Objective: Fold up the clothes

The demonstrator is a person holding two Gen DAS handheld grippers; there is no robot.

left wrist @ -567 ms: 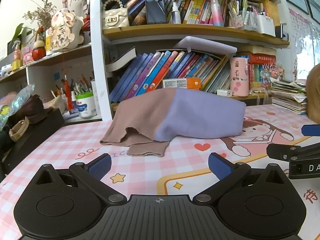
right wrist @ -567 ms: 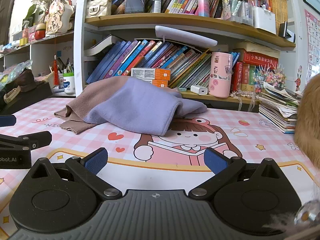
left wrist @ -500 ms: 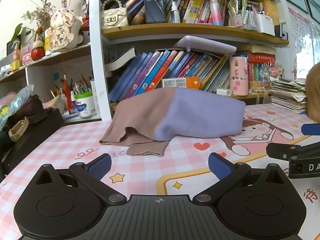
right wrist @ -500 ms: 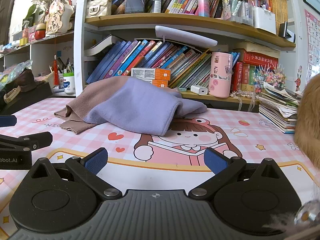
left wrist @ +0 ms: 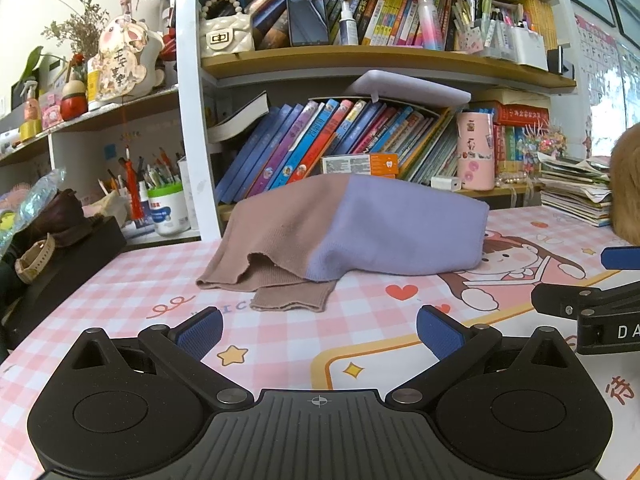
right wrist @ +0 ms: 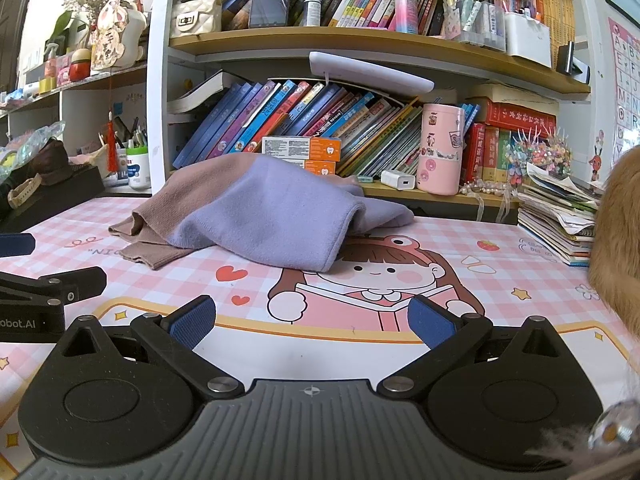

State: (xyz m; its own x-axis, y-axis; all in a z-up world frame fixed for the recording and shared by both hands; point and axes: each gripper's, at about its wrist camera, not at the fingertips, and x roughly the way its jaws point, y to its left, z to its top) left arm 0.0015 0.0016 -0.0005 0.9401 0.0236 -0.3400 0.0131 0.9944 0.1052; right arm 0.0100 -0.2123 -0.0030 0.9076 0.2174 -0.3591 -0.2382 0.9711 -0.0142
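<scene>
A knit garment, half brown and half lilac (left wrist: 360, 228), lies in a loose heap on the pink checked table mat (left wrist: 152, 276), far side of the desk; it also shows in the right wrist view (right wrist: 256, 208). My left gripper (left wrist: 318, 332) is open and empty, low over the mat, a short way in front of the garment's brown hem. My right gripper (right wrist: 310, 322) is open and empty, in front of the lilac half. Each gripper shows at the edge of the other's view.
A bookshelf (left wrist: 360, 56) full of books stands right behind the garment. A pink tumbler (right wrist: 440, 148) and a white charger (right wrist: 398, 179) sit on its low ledge. A stack of papers (right wrist: 556, 216) lies at right. A black box (left wrist: 60, 256) stands at left. Orange fur (right wrist: 616, 224) fills the right edge.
</scene>
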